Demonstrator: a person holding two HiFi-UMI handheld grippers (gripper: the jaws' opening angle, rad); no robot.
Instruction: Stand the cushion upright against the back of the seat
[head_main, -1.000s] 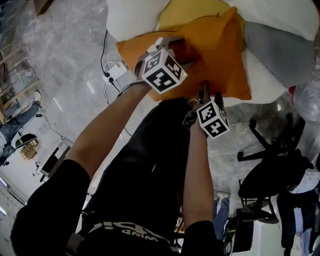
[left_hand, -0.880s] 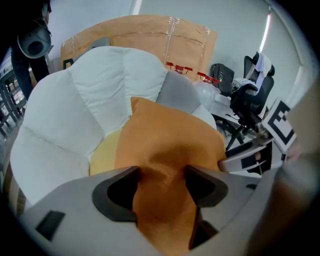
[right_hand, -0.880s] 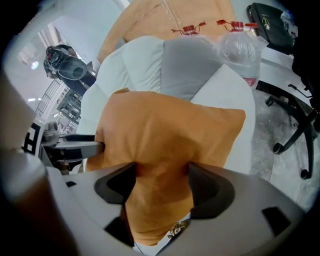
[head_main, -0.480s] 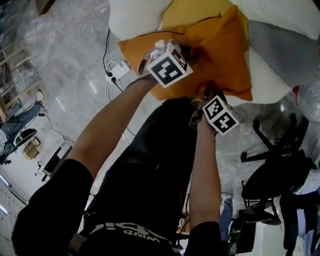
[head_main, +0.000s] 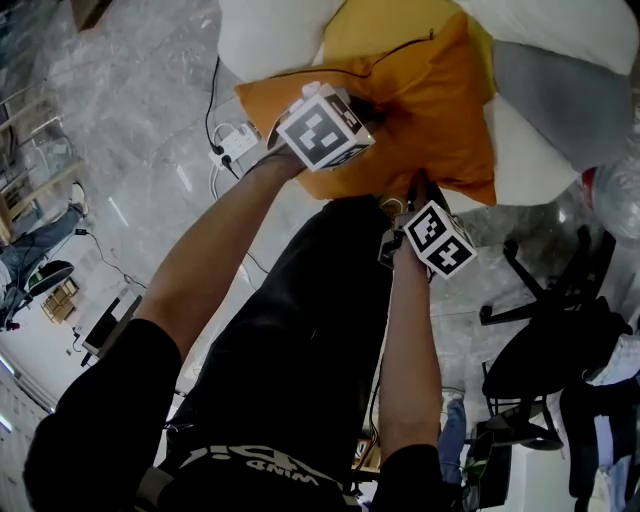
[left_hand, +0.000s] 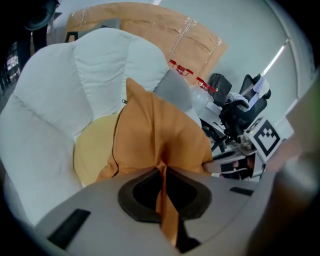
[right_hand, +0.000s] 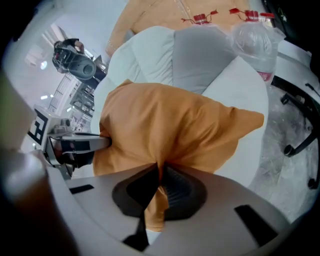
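Head view: the cushion (head_main: 430, 110), orange, lies at 12 o'clock on the front of the white seat (head_main: 270, 35), overlapping a yellow pillow (head_main: 380, 25) behind it and a grey pillow (head_main: 555, 90) at 2 o'clock. The left gripper (head_main: 362, 100) bites its near-left edge; the right gripper (head_main: 420, 188) bites the near edge, just toward 4 o'clock from the left one. A chair (head_main: 545, 330) stands on the floor at 4 o'clock.

Left gripper view: the left gripper's (left_hand: 162, 172) jaws have just been closing and now pinch a thin fold of orange cloth (the fabric runs down through the slot). The cushion rises toward 12 o'clock, the seat's back behind it at 10 o'clock. The right gripper's fingers (left_hand: 220, 164) touch the cushion at 3 o'clock.

Right gripper view: the right gripper's (right_hand: 161, 175) jaws, also just closed down, clamp a fold of the same cloth, a tail hanging below them. The left gripper meets the cushion at 9 o'clock. A bottle (right_hand: 252, 45) stands at 1 o'clock.
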